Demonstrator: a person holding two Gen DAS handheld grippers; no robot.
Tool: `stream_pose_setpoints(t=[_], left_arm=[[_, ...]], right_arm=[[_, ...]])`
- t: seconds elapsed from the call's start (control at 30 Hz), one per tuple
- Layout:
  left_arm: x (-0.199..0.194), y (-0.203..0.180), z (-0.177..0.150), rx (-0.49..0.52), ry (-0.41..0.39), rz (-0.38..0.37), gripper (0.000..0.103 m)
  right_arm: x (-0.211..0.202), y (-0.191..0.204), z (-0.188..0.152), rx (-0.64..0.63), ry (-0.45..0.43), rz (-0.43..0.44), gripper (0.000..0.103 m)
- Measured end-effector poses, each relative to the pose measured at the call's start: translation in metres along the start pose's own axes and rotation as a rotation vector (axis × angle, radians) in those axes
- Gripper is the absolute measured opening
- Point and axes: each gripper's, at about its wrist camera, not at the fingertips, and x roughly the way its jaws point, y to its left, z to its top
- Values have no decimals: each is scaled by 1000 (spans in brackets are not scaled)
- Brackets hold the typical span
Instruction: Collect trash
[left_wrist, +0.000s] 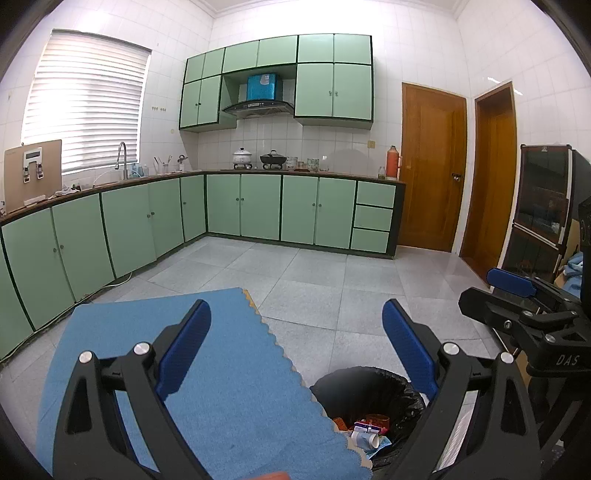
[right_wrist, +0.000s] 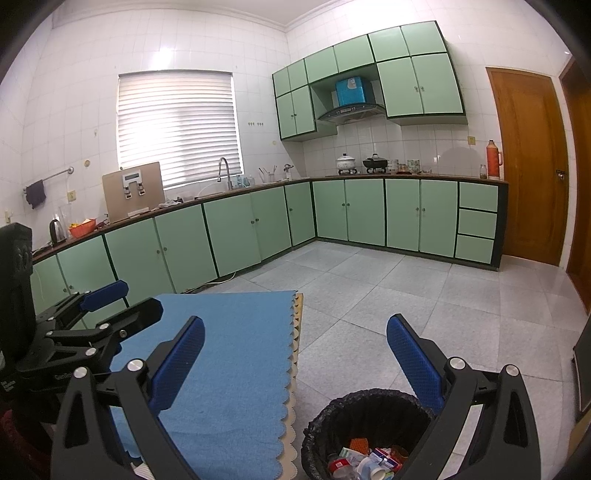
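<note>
Left tool & right tool: both spread wide, nothing held. Trash bin w/ black liner on floor, just beside blue-clothed surface, holding wrappers & small containers.

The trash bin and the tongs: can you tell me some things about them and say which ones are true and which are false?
1. The trash bin has a black bag in it. True.
2. The bin is empty. False: packets and scraps lie inside it.
3. The left tongs are wide open and hold nothing. True.
4. The right tongs are squeezing a bottle. False: they are open and hold nothing.
5. The blue cloth on the table has trash on the part we can see. False: that part is bare.
6. The bin stands on the floor beside the cloth-covered table. True.
</note>
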Motion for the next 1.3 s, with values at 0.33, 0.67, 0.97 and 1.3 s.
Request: stream_pose_setpoints(t=[0.33,0.67,0.97,1.3], left_arm=[[1,1,-3,1,6,1,91],[1,1,-2,3,10,-1,91],[3,4,-6,-4,19,-7,91],[5,3,-6,-2,25,-9,91]], right_arm=[[3,-3,-3,6,3,1,97],[4,-6,-5,11,7,4,97],[7,-10,-10,17,14,-1,97],[8,-14,-11,27,22,-2,97]])
